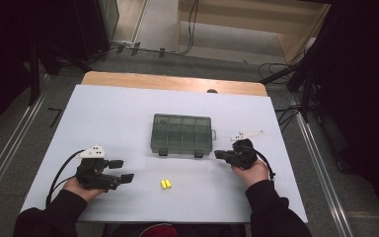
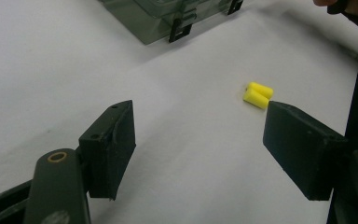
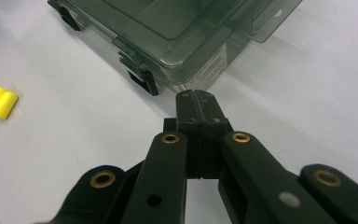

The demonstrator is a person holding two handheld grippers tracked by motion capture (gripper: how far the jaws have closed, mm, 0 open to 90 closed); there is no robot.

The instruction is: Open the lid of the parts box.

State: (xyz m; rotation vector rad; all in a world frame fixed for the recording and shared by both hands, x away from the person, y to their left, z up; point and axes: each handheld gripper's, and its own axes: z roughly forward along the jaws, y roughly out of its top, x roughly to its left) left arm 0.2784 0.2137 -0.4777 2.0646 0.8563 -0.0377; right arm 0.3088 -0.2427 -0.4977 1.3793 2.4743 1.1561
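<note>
Worktop (image 1: pixel 128 113): white sheet over a wooden top, largely bare. The few items sit in the middle band within reach of both hands, which suits two-handed work.

Compartment box (image 1: pixel 182 134): smoky translucent plastic, lid down, lying flat at the centre of the worktop. Its two black latches (image 3: pixel 142 80) face the person's side, so they can be approached from the front without turning the box. In the right gripper view the near latch appears folded down; whether it is fully locked cannot be told.

Left gripper (image 1: pixel 119 171): held low above the worktop at the near left, well apart from the box. Jaws released, standing wide with nothing between them. In the left gripper view the jaws point across the sheet toward the yellow pieces, which reads as readiness to collect them.

Right gripper (image 1: pixel 217 154): just beside the near right corner of the box. Jaws clenched on nothing, pads pressed flat together. In its own view the closed tip (image 3: pixel 196 100) points at the box's front wall, close to the nearer latch but not seen touching it. Judgement: a closed tip makes a narrow prod, suited to flicking a latch or steadying the box.

Yellow earplugs (image 1: pixel 166 184): two small foam cylinders lying side by side and touching, on bare worktop in front of the box, between the two grippers. Judgement: placed loose outside the box as the pieces to go in once it is opened.
</note>
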